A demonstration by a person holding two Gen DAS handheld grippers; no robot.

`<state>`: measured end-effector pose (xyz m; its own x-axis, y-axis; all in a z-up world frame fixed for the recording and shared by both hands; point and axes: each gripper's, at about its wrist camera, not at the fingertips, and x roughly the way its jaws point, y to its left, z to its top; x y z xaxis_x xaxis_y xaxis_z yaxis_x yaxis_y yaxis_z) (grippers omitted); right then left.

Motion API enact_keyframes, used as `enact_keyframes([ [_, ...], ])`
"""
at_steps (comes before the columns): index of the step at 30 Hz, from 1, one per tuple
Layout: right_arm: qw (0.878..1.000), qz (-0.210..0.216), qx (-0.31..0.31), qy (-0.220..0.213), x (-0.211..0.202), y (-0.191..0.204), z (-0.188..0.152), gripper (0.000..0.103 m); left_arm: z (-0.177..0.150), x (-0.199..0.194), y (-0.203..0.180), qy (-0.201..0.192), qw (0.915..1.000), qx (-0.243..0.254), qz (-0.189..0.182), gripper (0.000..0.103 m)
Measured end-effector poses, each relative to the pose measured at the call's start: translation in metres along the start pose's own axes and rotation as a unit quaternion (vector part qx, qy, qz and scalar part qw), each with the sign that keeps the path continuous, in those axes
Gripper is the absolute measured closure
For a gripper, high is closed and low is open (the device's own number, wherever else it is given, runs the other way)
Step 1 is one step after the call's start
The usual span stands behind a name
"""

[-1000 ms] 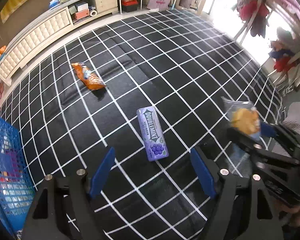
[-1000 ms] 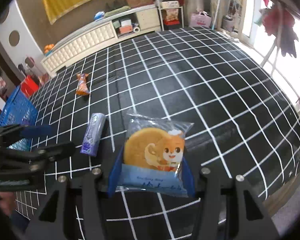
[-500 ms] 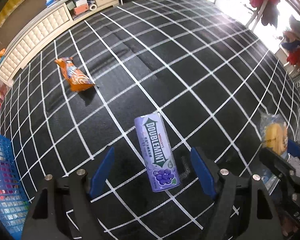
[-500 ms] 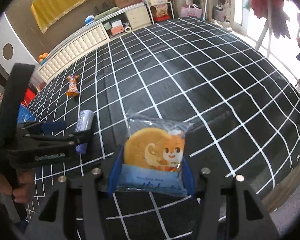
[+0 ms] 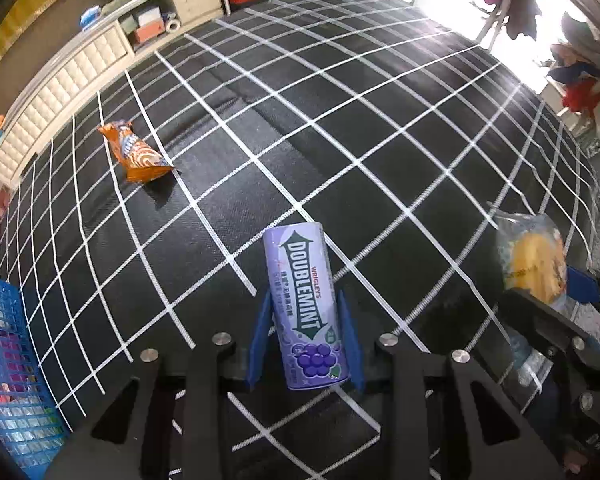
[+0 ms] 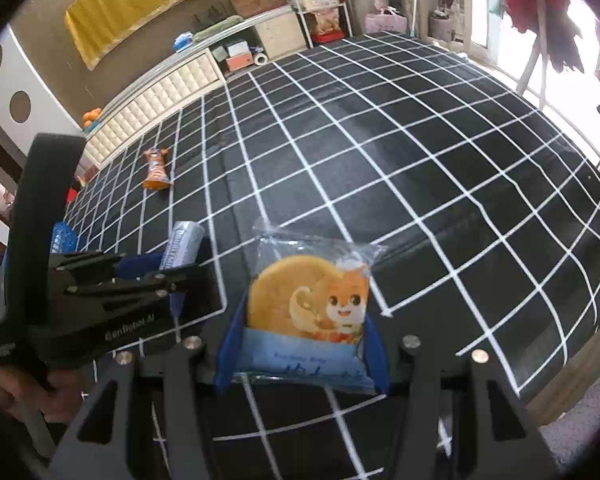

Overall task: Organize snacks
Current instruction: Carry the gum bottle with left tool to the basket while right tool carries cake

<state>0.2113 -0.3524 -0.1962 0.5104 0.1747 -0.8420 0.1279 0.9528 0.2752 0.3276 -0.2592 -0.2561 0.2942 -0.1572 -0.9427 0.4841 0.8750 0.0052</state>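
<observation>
A purple gum box (image 5: 305, 312), printed with "DOUBLEMINT" and a bunch of grapes, lies flat on a black mat (image 5: 380, 140) crossed by a white grid. It is framed by the left gripper (image 5: 306, 342), whose jaws have just been closing; the blue pads (image 5: 261, 336) are seen right at the box's two long sides, its lower half between them, and appear to press on it. In the right wrist view the same box (image 6: 184, 242) is seen from the side, caught at the tip of the left gripper (image 6: 172, 276), whose handle is held by a hand (image 6: 28, 390).

A clear cake packet (image 6: 310, 304), showing a round golden cake and a cartoon squirrel, is clamped by its lower edge in the right gripper (image 6: 302, 350), a blue pad on each side. From the left wrist view the packet (image 5: 534, 256) is seen at the right edge, held above the mat.

Well apart, further up the mat, an orange snack bag (image 5: 136, 156) lies alone. A blue basket (image 5: 8, 376) with a lattice wall is seen at the lower left edge. A low white cabinet (image 6: 160, 100) is set beyond the mat's far edge.
</observation>
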Motion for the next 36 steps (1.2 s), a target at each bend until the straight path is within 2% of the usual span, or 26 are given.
enact_keyframes([
  [8,1.0,0.015,-0.023,-0.013,-0.022,0.027,-0.004,0.045,-0.029,-0.063,0.022,-0.054,0.9982,-0.024,0.006,0.072],
  [15,0.998,0.029,-0.046,-0.03,-0.044,0.064,-0.001,0.045,-0.06,-0.125,0.053,-0.117,0.991,-0.057,0.033,0.072],
  [25,0.991,0.052,-0.112,-0.049,-0.071,0.147,-0.011,0.045,-0.103,-0.182,0.096,-0.159,0.9814,-0.099,0.041,0.072],
  [29,0.989,0.065,-0.119,-0.053,-0.078,0.168,-0.012,0.045,-0.121,-0.203,0.109,-0.175,0.9778,-0.103,0.051,0.072],
  [36,0.985,0.078,-0.146,-0.056,-0.082,0.207,-0.018,0.045,-0.157,-0.234,0.155,-0.197,0.9676,-0.142,0.071,0.072],
])
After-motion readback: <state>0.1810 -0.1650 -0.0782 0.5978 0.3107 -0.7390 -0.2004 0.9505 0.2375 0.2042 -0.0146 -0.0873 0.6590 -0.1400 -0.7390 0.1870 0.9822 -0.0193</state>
